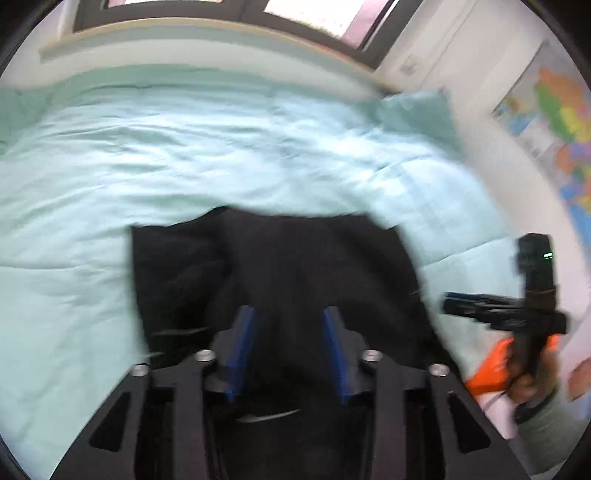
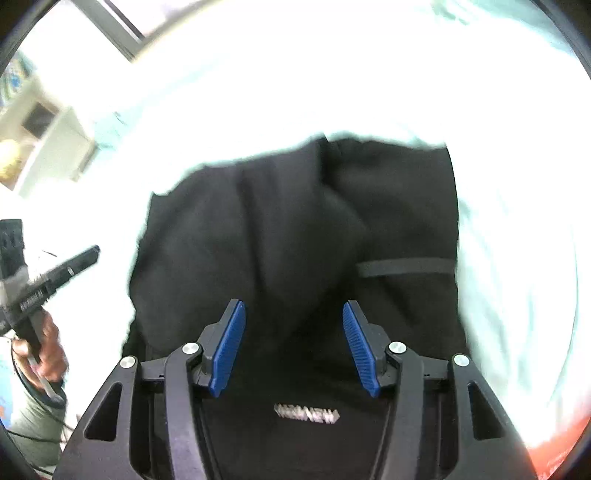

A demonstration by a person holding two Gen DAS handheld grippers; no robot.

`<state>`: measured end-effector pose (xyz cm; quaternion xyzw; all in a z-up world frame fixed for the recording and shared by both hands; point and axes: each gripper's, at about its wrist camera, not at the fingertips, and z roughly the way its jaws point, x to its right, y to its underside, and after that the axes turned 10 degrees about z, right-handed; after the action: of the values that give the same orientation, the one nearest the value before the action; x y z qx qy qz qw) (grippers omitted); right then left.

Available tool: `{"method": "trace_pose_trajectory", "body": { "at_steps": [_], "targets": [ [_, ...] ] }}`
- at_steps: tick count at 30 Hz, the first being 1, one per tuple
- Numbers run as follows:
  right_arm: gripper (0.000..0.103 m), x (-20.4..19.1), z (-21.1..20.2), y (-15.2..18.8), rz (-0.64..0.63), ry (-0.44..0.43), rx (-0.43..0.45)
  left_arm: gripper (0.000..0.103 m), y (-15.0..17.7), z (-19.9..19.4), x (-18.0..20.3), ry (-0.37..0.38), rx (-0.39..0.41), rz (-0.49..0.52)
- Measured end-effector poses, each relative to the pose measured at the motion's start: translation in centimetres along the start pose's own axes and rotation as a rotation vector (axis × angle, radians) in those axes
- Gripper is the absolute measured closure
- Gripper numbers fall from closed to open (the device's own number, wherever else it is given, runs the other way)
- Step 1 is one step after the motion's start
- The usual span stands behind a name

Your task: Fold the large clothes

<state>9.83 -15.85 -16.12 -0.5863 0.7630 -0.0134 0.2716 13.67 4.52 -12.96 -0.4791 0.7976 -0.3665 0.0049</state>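
A black garment (image 1: 277,258) lies folded on the pale green bedcover (image 1: 147,166). In the right wrist view the black garment (image 2: 295,221) shows a white printed logo (image 2: 306,413) near its close edge and a dark band (image 2: 406,267) on its right side. My left gripper (image 1: 288,312) hangs over the garment's near part, open, its blue pads (image 1: 242,347) apart with nothing pinched. My right gripper (image 2: 293,306) is also open above the cloth, and nothing is pressed by its blue pads (image 2: 360,347). Each view catches the other gripper off to the side: right gripper (image 1: 448,301), left gripper (image 2: 94,254).
A pillow (image 1: 413,110) lies at the bed's far right corner below a window (image 1: 325,18). A coloured map (image 1: 554,122) hangs on the right wall. A hand (image 2: 48,347) grips the left tool. Shelving (image 2: 40,125) stands beyond the bed. Something orange (image 1: 491,365) shows behind the right tool.
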Motion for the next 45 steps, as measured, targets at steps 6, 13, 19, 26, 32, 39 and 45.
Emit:
{"method": "trace_pose_trajectory", "body": {
  "at_steps": [6,13,19,26,32,39,45],
  "targets": [
    [0.031,-1.5,11.5,1.4,-0.036,0.150,-0.166,0.056,3.0,10.9,-0.6,0.003,-0.266,-0.066],
    [0.019,3.2,11.4,3.9,0.197,-0.004,-0.204,0.057,4.2,9.9,0.4,-0.013,-0.282,-0.065],
    [0.019,4.2,4.1,7.8,0.188,-0.060,-0.135,0.057,6.5,3.2,1.5,-0.065,-0.247,-0.049],
    [0.019,4.5,0.6,13.8,0.191,-0.058,-0.147,0.057,13.3,-2.2,-0.2,-0.102,-0.237,-0.195],
    [0.019,4.7,-0.1,16.9,0.184,0.007,-0.172,0.057,17.5,-6.5,-0.5,-0.134,-0.258,-0.237],
    [0.019,8.0,-3.2,23.0,0.143,0.164,-0.233,0.056,25.4,-9.1,-1.5,-0.134,-0.358,-0.355],
    [0.019,9.1,-2.5,25.7,0.182,0.184,-0.298,0.056,31.8,-11.5,-3.2,-0.084,-0.352,-0.534]
  ]
}}
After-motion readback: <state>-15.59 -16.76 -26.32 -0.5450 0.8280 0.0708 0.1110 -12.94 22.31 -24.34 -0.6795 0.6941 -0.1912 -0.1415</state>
